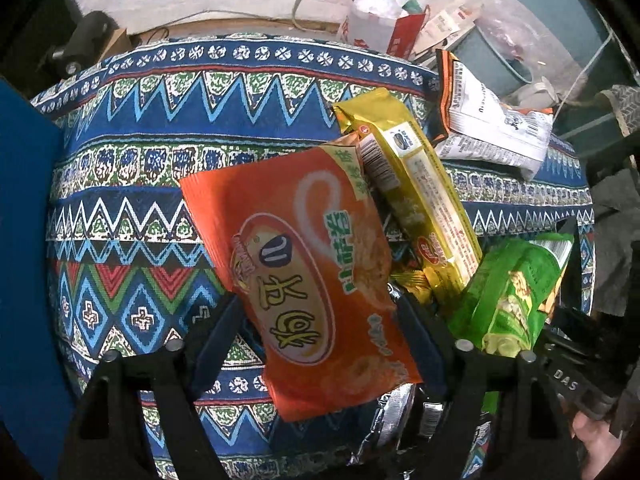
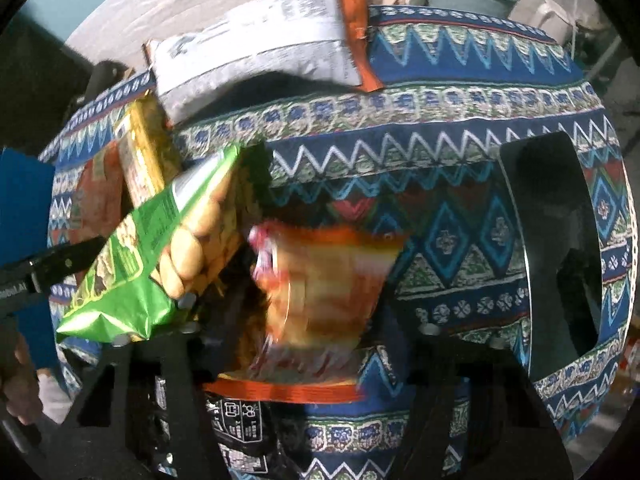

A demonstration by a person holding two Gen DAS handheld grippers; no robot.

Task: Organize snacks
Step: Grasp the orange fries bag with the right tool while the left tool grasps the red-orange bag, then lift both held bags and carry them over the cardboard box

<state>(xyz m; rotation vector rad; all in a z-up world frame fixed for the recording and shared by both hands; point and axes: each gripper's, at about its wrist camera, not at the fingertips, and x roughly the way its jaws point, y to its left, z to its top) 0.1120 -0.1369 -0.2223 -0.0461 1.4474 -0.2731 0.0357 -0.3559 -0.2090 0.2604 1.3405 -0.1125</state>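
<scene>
From the left wrist, the left tongs (image 1: 316, 312) clamp the orange snack bag (image 1: 308, 280) above the patterned table (image 1: 160, 184), the yellow packet (image 1: 416, 196) just beside it. From the right wrist, the right tongs (image 2: 308, 320) hold a blurred orange packet (image 2: 324, 280) (grip unclear), beside the green bag (image 2: 160, 256).

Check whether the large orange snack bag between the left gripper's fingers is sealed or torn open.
Sealed, as far as visible: the large orange snack bag looks puffed, its crimped top edge intact, with no tear showing. Its lower end sits partly hidden behind the left gripper.
</scene>
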